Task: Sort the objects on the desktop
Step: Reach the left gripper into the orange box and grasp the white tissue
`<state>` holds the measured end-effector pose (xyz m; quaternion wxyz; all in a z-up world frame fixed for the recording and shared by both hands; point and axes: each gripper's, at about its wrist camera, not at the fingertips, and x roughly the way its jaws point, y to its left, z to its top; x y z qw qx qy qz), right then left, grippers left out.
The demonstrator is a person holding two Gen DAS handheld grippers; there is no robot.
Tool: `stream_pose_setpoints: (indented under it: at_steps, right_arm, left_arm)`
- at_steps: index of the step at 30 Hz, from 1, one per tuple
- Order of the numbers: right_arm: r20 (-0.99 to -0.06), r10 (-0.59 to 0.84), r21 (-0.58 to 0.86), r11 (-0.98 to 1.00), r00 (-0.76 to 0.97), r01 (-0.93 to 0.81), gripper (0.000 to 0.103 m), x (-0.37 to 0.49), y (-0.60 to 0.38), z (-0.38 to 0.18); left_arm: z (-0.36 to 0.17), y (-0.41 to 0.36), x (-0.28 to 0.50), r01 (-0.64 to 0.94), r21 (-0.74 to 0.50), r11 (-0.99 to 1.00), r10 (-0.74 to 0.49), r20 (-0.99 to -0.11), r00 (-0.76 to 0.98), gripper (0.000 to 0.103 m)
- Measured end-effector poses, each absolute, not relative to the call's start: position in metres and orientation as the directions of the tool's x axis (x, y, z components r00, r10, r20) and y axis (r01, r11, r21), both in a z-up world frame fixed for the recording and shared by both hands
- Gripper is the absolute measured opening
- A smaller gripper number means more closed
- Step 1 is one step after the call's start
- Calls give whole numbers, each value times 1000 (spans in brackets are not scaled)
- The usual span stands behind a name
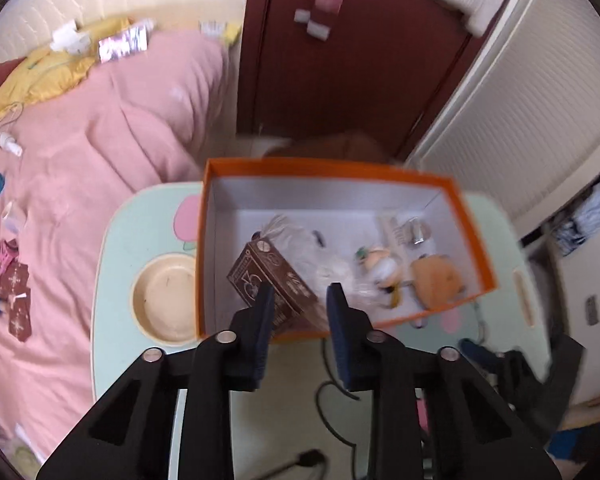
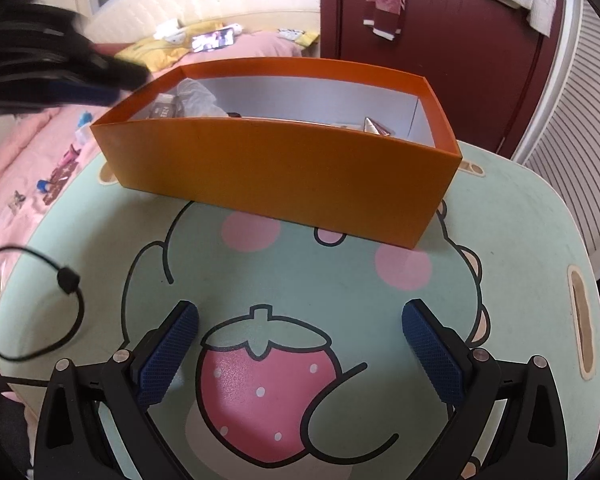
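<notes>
Your left tool (image 1: pixel 300 304) hovers over orange box (image 1: pixel 452 184) near edge, jaws partly open, empty. Brown carton (image 1: pixel 271 280) lies just ahead inside box, long axis diagonal. Right tool (image 2: pixel 300 344) wide open, empty, low over surface (image 2: pixel 540 220). Black cable (image 2: pixel 59 300) lower left, nearer left tool.

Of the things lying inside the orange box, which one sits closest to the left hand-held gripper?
The brown patterned carton, tilted in the box's near-left corner, just beyond the left hand-held gripper. The orange plush and small figure lie farther right.
</notes>
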<state>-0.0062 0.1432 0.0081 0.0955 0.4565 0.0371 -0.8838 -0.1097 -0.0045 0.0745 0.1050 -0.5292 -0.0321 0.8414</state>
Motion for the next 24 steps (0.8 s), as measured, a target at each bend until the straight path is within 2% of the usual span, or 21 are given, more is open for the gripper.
stream_pose_setpoints:
  at_steps: [4, 5, 7, 9, 11, 12, 13, 18, 24]
  right_arm:
    - [-808, -164, 52, -977, -566, 208, 102, -5, 149, 7]
    - [-807, -169, 59, -976, -566, 208, 102, -7, 150, 8]
    - [-806, -176, 64, -975, -566, 212, 102, -7, 149, 8]
    - [-805, -178, 64, -974, -566, 215, 102, -7, 147, 9]
    - [-804, -182, 67, -974, -566, 218, 102, -8, 148, 9]
    - [-803, -185, 69, -973, -566, 220, 102, -8, 148, 9]
    - [-803, -188, 71, -972, -566, 222, 102, -8, 148, 10]
    - [-803, -188, 65, -971, -565, 231, 102, -7, 145, 8]
    - [-791, -202, 68, -967, -578, 245, 102, -3, 177, 1]
  left_arm:
    - [64, 2, -132, -72, -114, -991, 133, -923, -361, 30]
    - [62, 2, -137, -46, -97, -994, 107, -933, -344, 32]
    - [57, 3, -145, -7, -63, -998, 62, -950, -304, 45]
    - [49, 5, -149, 6, -49, -999, 45, -960, -277, 48]
    - [41, 11, -152, -18, -16, -1000, 20, -959, -284, 44]
    - [38, 14, -152, -31, 12, -999, -3, -956, -293, 35]
    - [36, 15, -151, -31, 30, -999, -19, -955, -296, 32]
    - [53, 7, -140, -13, -52, -999, 53, -936, -349, 28]
    - [102, -6, -117, -37, -113, -993, 117, -867, -483, 27]
